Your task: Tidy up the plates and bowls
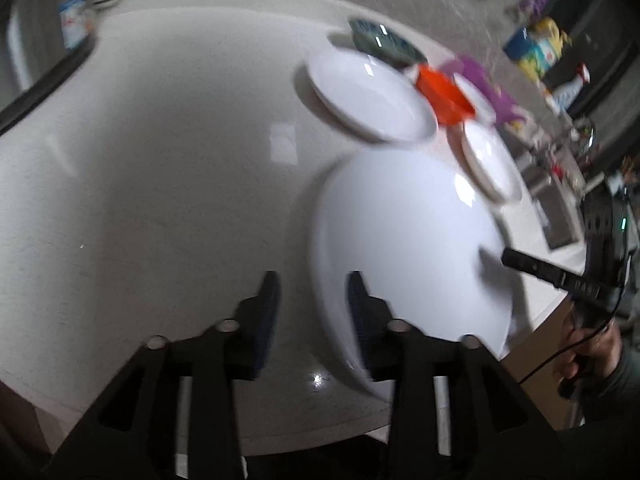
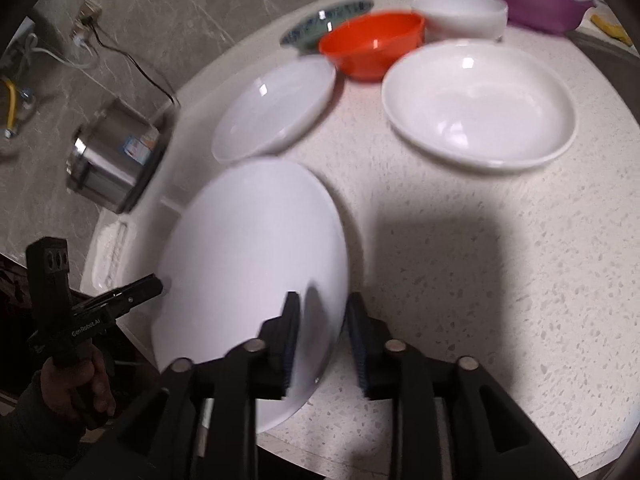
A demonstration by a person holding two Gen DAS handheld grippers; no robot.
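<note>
Large white plate (image 2: pixel 256 264): sitting at the near edge of the speckled counter (image 2: pixel 520 280), seemingly tilted, its long axis running from about 7 o'clock to 1 o'clock in the right wrist view.
Right gripper (image 2: pixel 320 336): its fingers are standing apart and straddling the plate's near rim at 6 o'clock, one pad on each side; not yet clamping, as far as the blur allows.
Left gripper (image 1: pixel 314 312): fingers also apart, the plate's rim passing between them, the bulk of the plate lying toward 2 o'clock.
Key relation: both grippers are bracketing opposite rims, so neither is nearer; a rim pinch looks like the step in hand.
Other dishes: two white shallow dishes (image 2: pixel 478 106) (image 2: pixel 276 108), an orange bowl (image 2: pixel 372 44), a white bowl (image 2: pixel 460 14) and a patterned dark plate (image 2: pixel 312 26) are waiting toward 12 o'clock, well apart from the held rim.
Risk: a glossy rim may be slipping under a shallow pinch.
</note>
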